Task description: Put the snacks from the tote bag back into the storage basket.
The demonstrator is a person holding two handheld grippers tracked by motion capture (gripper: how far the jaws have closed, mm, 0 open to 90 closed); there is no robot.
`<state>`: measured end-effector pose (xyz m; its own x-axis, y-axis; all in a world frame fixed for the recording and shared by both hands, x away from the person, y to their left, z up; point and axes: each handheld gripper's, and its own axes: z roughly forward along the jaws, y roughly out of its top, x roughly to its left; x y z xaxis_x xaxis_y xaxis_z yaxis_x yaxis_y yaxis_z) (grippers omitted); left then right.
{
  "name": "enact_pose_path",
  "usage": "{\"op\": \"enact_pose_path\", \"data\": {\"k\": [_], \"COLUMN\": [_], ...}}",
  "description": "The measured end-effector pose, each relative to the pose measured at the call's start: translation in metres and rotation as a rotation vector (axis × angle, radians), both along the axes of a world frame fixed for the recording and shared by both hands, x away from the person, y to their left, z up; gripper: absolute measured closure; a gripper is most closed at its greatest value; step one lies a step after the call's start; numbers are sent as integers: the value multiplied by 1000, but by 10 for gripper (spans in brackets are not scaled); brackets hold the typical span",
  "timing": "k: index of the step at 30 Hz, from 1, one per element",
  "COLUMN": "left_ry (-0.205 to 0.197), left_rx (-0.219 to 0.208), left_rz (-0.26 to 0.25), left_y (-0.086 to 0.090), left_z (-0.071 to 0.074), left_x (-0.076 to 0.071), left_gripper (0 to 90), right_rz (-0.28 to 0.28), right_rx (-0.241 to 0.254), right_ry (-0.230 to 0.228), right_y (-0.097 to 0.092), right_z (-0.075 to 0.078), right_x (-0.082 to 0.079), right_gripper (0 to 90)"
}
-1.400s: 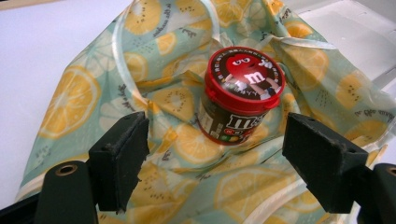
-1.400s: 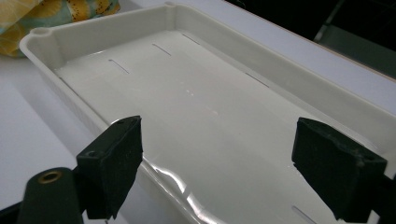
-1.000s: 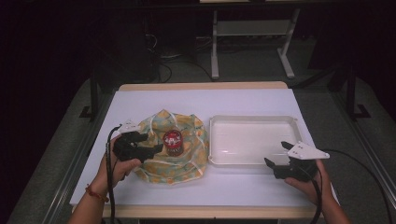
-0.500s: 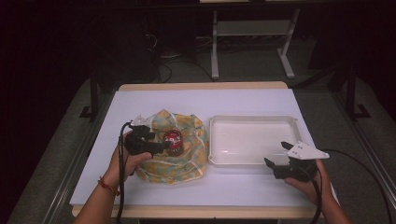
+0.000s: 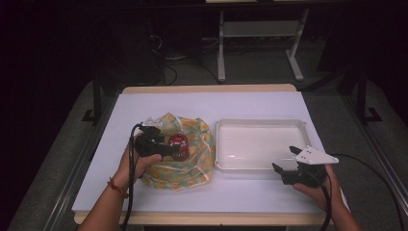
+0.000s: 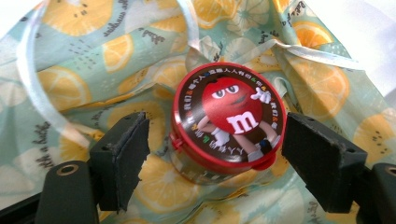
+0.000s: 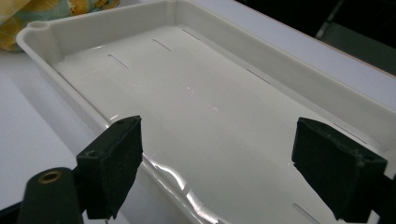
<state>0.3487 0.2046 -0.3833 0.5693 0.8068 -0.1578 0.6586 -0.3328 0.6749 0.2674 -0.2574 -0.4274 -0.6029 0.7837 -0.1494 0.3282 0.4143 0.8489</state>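
Note:
A round red candy tin with a cartoon lid stands on a lemon-print cloth, seen also as the tin on the cloth in the high view. My left gripper is open, its jaws on either side of the tin with a gap on each side; from above the left gripper sits just left of the tin. My right gripper is open and empty over the near rim of a white tray. In the high view the right gripper is at the tray's front right corner.
White ribbons trail across the cloth. The tray holds nothing. The white table ends at a wooden front edge, with dark floor and a metal stand beyond its far side.
My left gripper has moved right across the cloth and now brackets the tin. The right gripper has stayed at the tray's corner.

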Motion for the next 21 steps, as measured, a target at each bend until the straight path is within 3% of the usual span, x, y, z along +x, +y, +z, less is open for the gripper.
{"op": "enact_pose_path", "data": {"k": [21], "left_ry": [70], "left_rx": [32], "left_rz": [41], "left_y": [-25], "left_z": [-8], "left_x": [18], "left_gripper": [211], "right_rz": [2], "right_rx": [1], "right_ry": [5], "right_y": [0], "right_z": [-1], "right_x": [0], "right_gripper": [157]}}
